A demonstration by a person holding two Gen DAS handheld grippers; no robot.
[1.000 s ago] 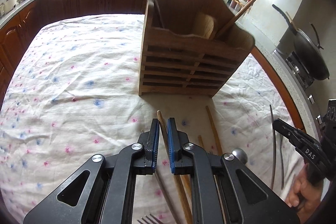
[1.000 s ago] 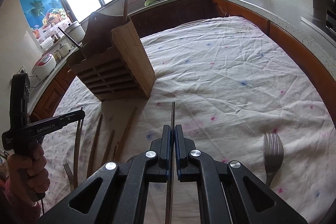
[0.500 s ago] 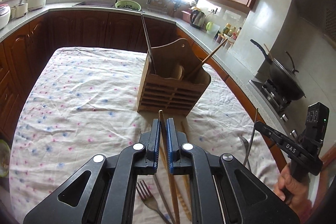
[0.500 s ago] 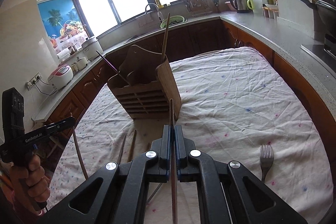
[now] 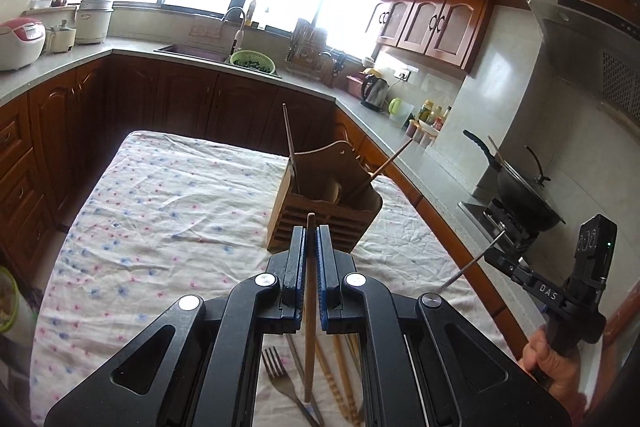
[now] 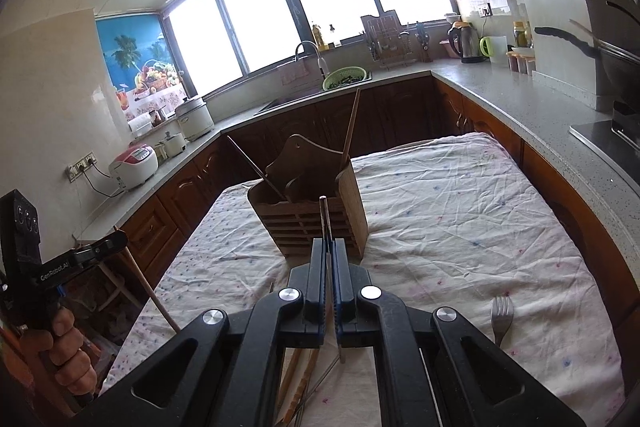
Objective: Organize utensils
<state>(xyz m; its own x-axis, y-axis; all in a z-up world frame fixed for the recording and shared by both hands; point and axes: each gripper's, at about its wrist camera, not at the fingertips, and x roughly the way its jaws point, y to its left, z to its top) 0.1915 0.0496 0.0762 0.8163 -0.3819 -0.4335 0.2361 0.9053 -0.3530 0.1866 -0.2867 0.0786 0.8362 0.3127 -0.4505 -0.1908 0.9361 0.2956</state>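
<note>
Reading the labels first: the right tongs (image 5: 494, 258), seen from the left wrist view, carry "DAS" in white on the side; the left tongs (image 6: 116, 241), seen from the right wrist view, carry "GenRobot.AI". No other writing is legible.

Landmark: wooden utensil holder (image 5: 324, 205), upright on the counter (image 5: 160, 211), which is covered by a white cloth with small pink and blue flowers. The holder is slatted at the front, has a tall curved back board, and has two thin sticks leaning out of its compartments.

Left tongs are pressed together on a wooden chopstick (image 5: 309, 307). It is plain light brown and runs lengthwise between the pads; its tip shows just past them, pointing at the holder's front.

Right tongs pinch a thin metal chopstick (image 6: 325, 223), grey and narrow, its tip likewise in front of the holder.

On the cloth nearer than the holder, under the left tongs: a metal fork (image 5: 280, 379) and several more wooden chopsticks (image 5: 340, 379). A second fork (image 6: 501, 319) lies apart to the holder's right.
</note>
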